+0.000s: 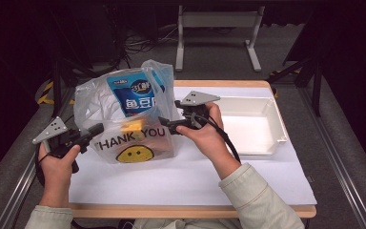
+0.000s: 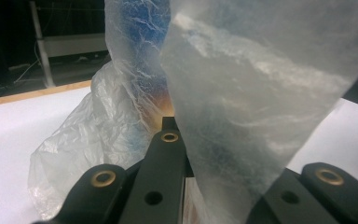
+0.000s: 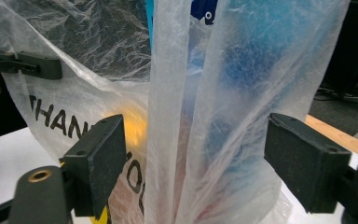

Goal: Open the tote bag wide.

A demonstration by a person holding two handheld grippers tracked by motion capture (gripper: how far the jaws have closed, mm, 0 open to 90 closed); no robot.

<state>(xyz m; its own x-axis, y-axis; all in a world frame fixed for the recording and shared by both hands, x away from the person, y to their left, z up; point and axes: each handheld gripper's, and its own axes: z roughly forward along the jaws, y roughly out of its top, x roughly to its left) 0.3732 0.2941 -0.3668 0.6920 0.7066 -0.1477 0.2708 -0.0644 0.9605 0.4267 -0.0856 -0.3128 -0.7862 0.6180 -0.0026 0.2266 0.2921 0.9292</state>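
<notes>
1. Your plastic bag (image 1: 124,119) stands on the white table (image 1: 181,176), holding a blue snack packet (image 1: 136,93).
2. Your left gripper (image 1: 93,130) is clamped on the bag's edge.
3. Your right gripper (image 1: 167,122) is spread wide, with the bag's handle strips between its jaws, unpinched.
4. The white tray (image 1: 271,129) sits just right of the bag.

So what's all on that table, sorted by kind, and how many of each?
Plastic bag, printed THANK YOU with a smiley face: 1
Blue snack packet standing inside the bag: 1
White tray: 1
Handheld grippers: 2, the left gripper and the right gripper
Total: 5
A yellowish thing also shows through the bag; I cannot tell what it is.
</notes>
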